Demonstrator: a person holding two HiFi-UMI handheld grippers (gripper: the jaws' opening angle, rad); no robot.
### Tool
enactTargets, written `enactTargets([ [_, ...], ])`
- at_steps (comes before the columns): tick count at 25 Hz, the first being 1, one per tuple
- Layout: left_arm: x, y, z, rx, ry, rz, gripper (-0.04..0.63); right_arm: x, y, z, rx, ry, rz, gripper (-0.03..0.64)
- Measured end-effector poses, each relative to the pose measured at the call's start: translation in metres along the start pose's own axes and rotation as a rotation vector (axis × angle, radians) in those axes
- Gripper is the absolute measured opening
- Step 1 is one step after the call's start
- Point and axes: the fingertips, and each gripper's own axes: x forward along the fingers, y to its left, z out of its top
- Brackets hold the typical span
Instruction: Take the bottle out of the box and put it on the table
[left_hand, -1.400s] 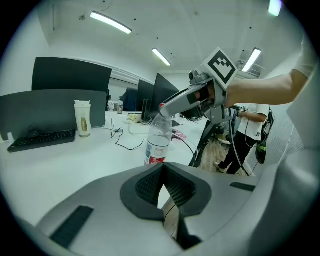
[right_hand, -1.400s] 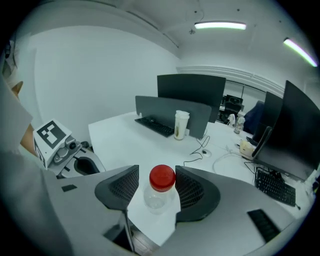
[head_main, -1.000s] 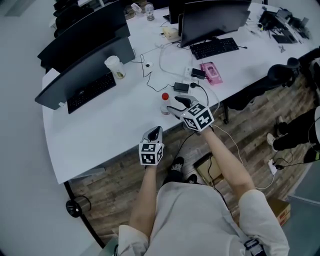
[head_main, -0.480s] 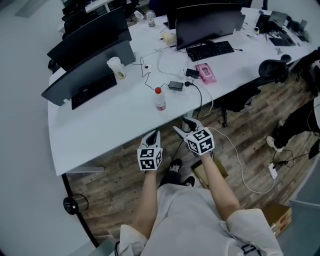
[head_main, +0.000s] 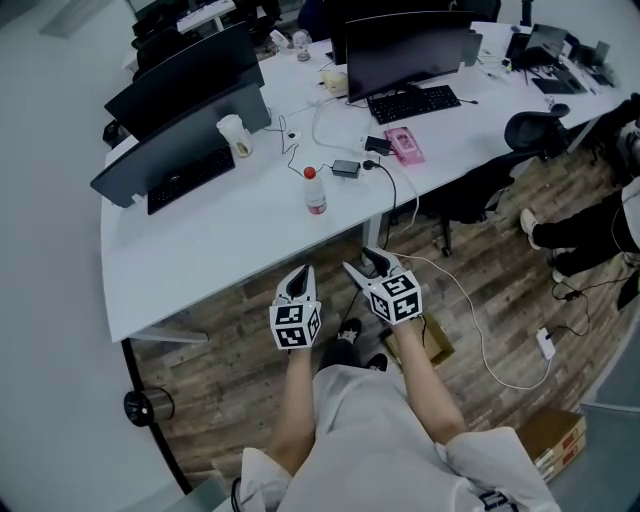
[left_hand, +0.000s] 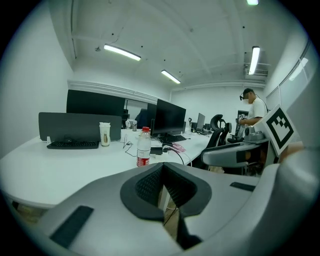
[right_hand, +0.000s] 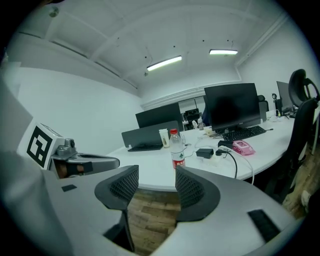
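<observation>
Red-capped bottle (head_main: 315, 192) on table (head_main: 200, 250), left hand-held gripper (left_hand: 162, 175) closed, right hand-held gripper (right_hand: 152, 189) apart, empty, box (head_main: 434, 345) only in head view.

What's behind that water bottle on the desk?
Behind the bottle: bare white desk and a black adapter with its cable. The monitors hide whatever lies further back.

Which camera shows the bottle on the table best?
The left gripper view: the bottle stands upright on the table, cap to base in sight. The right gripper view shows it as large, but a jaw hides its base. The head view shows it small, from above.
</observation>
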Motion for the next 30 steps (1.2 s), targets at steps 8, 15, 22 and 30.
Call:
enactTargets([
  [8, -0.023, -0.017, -0.01, 0.027, -0.022, 0.006, 0.012, -0.027, 0.008, -0.011, -0.011, -0.041, 0.002, 0.227],
  [15, -0.033, -0.022, -0.016, 0.059, -0.02, 0.015, 0.012, -0.041, 0.01, -0.017, -0.011, -0.067, -0.012, 0.115],
  [22, -0.036, -0.027, -0.016, 0.075, -0.022, 0.029, 0.012, -0.045, 0.011, -0.016, -0.008, -0.082, -0.024, 0.055],
  [30, -0.038, -0.03, -0.017, 0.076, -0.03, 0.019, 0.012, -0.045, 0.015, -0.017, -0.009, -0.087, -0.028, 0.04],
])
